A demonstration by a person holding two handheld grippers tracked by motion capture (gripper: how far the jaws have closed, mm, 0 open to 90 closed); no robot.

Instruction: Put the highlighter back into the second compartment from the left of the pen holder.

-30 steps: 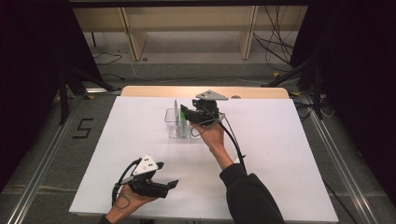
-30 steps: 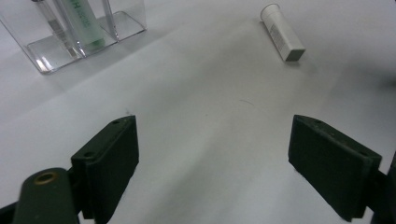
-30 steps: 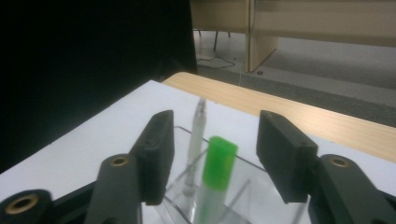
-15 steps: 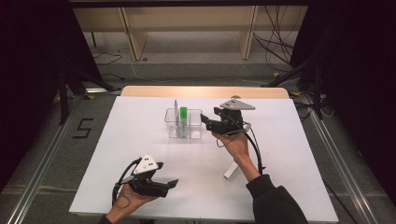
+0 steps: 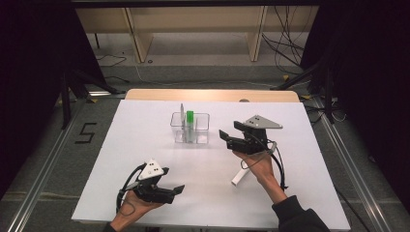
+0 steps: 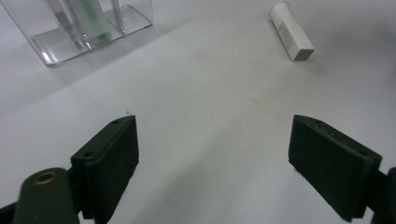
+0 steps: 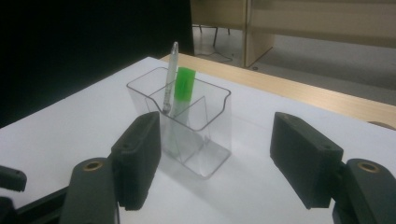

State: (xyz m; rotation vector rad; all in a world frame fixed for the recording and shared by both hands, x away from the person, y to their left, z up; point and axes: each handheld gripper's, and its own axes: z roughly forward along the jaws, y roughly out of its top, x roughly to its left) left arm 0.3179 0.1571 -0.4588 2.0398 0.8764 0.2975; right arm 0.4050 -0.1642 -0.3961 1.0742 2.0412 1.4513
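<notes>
A clear compartment box (image 5: 203, 131) stands mid-table with a green marker (image 5: 190, 117) and a slim clear pen (image 5: 182, 111) upright in it. My right gripper (image 5: 225, 138) hovers just right of the box and points at it. Its jaws have just been opening and nothing is between them. In the right gripper view the box (image 7: 208, 140), marker (image 7: 184, 84) and pen (image 7: 172, 70) stand beyond the open right gripper (image 7: 217, 128). A white tube (image 5: 239, 177) lies by my right wrist. My left gripper (image 5: 175, 180) rests open near the front edge, and in its own view the left gripper (image 6: 212, 140) holds nothing.
The left gripper view shows the box (image 6: 51, 51) far left and the white tube (image 6: 292, 31) far right on the white tabletop (image 5: 145, 135). A wooden strip (image 5: 212, 94) runs along the table's far edge, with cables and shelving on the floor beyond.
My right gripper drew back from the box to the right and toward the person, leaving the green marker standing in it, and its jaws opened wider. The left gripper stayed still.
</notes>
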